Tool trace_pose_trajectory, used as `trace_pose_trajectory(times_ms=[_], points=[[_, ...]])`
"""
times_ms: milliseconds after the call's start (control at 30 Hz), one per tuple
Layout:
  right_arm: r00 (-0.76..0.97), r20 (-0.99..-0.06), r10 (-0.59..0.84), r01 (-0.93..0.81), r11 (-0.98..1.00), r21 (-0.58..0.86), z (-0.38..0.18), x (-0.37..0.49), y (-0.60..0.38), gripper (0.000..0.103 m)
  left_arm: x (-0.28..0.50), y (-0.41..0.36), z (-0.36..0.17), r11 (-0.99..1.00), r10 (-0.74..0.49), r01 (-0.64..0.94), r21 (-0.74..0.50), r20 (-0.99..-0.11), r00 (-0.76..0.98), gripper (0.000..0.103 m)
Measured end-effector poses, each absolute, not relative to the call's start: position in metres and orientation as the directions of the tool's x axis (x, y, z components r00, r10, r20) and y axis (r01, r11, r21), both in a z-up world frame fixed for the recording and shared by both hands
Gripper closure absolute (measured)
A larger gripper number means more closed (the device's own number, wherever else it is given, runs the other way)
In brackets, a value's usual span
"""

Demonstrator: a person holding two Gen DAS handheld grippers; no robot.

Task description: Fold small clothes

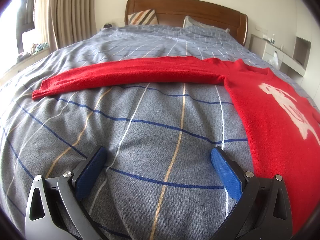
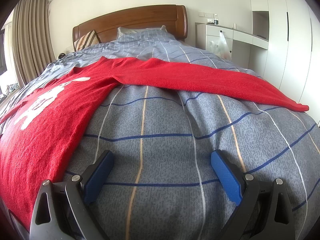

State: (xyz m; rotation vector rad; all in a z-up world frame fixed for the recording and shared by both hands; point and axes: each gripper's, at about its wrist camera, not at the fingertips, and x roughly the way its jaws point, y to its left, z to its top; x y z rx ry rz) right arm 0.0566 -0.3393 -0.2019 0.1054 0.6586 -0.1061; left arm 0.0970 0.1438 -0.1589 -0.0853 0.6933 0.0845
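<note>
A red knit sweater (image 1: 270,108) with a white design lies flat on the bed, front up. In the left wrist view its body fills the right side and one sleeve (image 1: 124,76) stretches out to the left. In the right wrist view the sweater body (image 2: 50,116) lies at the left and the other sleeve (image 2: 210,80) runs out to the right. My left gripper (image 1: 159,156) is open over bare duvet, just left of the sweater's hem side. My right gripper (image 2: 162,158) is open too, just right of the body. Neither holds anything.
The bed is covered by a grey-blue checked duvet (image 1: 150,120). A wooden headboard (image 1: 186,10) and pillows (image 1: 144,17) are at the far end. Curtains (image 1: 64,14) hang at the left; a white cabinet (image 2: 230,38) with a plastic bag (image 2: 220,46) stands at the right.
</note>
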Motion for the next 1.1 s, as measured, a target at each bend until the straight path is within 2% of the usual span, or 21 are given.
trace_pose_trajectory(times_ms=[1100], points=[[0.786, -0.614, -0.066, 0.131, 0.989, 0.062, -0.2018, 0.0566, -0.3383, 0.006, 0.0958, 0.1423, -0.1576, 0.993, 0.051, -0.108, -0.051, -0.633, 0.772, 0.000]])
